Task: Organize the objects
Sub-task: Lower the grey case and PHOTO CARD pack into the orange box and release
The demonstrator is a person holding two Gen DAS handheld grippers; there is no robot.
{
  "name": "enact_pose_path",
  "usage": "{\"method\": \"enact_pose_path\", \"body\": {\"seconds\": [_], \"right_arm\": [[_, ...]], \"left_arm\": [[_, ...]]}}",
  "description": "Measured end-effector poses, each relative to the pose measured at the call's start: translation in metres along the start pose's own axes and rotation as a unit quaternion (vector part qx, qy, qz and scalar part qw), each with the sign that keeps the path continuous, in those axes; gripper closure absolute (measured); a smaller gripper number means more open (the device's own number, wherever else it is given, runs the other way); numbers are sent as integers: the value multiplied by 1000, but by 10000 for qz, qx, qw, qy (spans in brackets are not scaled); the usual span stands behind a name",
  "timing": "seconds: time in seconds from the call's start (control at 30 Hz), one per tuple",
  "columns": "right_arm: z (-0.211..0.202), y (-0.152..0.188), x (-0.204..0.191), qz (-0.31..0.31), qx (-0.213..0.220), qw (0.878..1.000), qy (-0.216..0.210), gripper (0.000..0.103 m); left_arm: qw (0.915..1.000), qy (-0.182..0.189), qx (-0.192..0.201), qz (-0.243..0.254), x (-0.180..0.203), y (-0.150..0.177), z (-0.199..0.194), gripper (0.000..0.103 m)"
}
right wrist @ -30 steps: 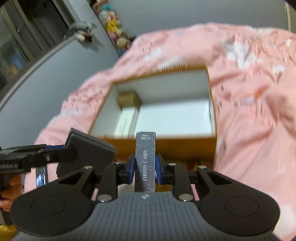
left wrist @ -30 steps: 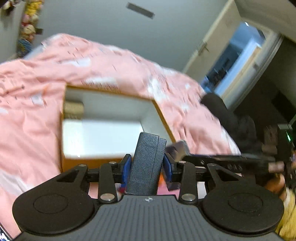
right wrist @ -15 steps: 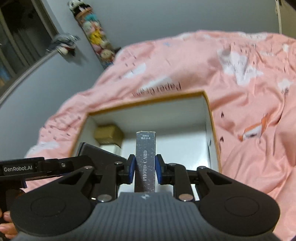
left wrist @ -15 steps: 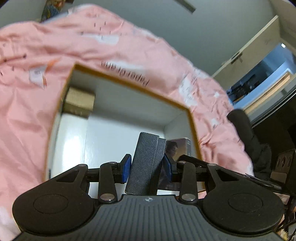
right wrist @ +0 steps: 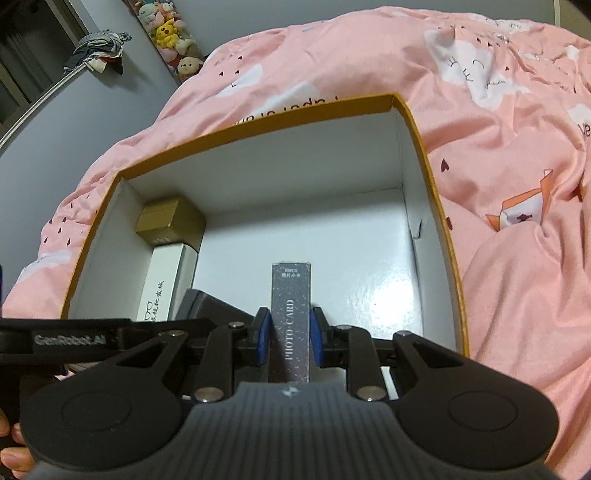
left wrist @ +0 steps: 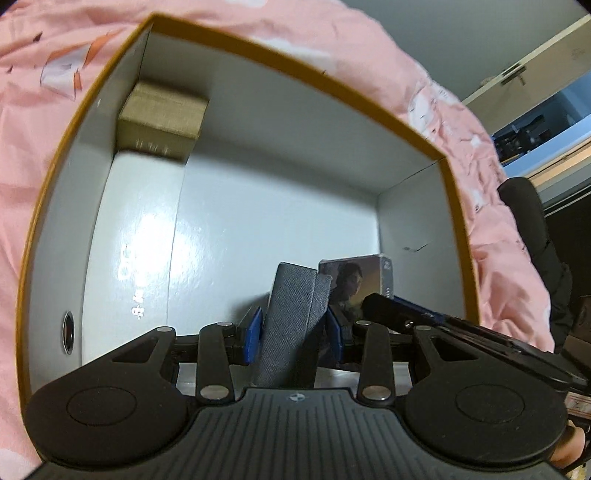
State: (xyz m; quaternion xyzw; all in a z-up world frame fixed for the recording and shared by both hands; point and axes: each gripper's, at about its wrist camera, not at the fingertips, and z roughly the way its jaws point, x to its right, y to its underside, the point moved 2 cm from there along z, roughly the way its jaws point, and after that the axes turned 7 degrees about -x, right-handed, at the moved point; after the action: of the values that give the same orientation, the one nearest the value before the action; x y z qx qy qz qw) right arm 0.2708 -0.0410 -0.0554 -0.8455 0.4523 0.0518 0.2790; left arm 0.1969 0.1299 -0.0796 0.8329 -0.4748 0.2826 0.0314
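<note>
both grippers hang over the open cardboard box that sits on the pink quilt. the left gripper is clamped on a grey textured case, its blue pads pressing the case's 2 sides, and the case stands up between them over the box's white floor. the right gripper is clenched on a dark photo card pack, held upright with its lettering running up the face. from the left wrist the pack shows just beside the grey case, with a printed picture on its broad side. inside the box, against the left wall, a gold box sits in the far corner and a long white box lies just in front of it, touching it. plush toys hang on the grey wall beyond the bed.
</note>
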Motion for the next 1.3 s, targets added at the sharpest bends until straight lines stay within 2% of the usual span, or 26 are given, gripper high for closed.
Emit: {"method": "enact_pose_path", "body": {"seconds": [0.13,0.2,0.27,0.53,0.67,0.87,0.97,1.07,1.2,1.3], "right_arm": [[7,1,0,-9,-100,9999,-10,79],[8,1,-1,-17,-112,9999,-8,79],[9,1,0,-18,-113,9999,-3,79],[10,1,0,-6,-138,9999,0,79],[11,-1,-6,-77,-134,9999,-44,79],[19,-2,-17,-52,-282,9992,-285,79],[24,-2,-19,77,-423,9976,-539,79],[26,-4,-17,151,-525,9968,-583,79],[31,-9,-9,234,-865,9940,-626,78],[29,-13,-11,36,-986,9942,-421,77]], "left_arm": [[9999,-80,-19,90,-1,1,-4,62],[9975,-553,64,434,6,4,-9,61],[9941,-841,151,663,11,5,-12,61],[9902,-1036,331,878,11,6,-35,61],[9851,-1260,598,1002,22,-2,-37,61],[9846,-1206,753,1017,21,-5,-45,61],[9822,-1245,790,1163,22,-6,-46,61],[9822,-1181,733,1260,22,-8,-41,63],[9804,-1213,575,1441,23,-13,-31,64],[9781,-1267,367,1612,25,-16,-20,66]]}}
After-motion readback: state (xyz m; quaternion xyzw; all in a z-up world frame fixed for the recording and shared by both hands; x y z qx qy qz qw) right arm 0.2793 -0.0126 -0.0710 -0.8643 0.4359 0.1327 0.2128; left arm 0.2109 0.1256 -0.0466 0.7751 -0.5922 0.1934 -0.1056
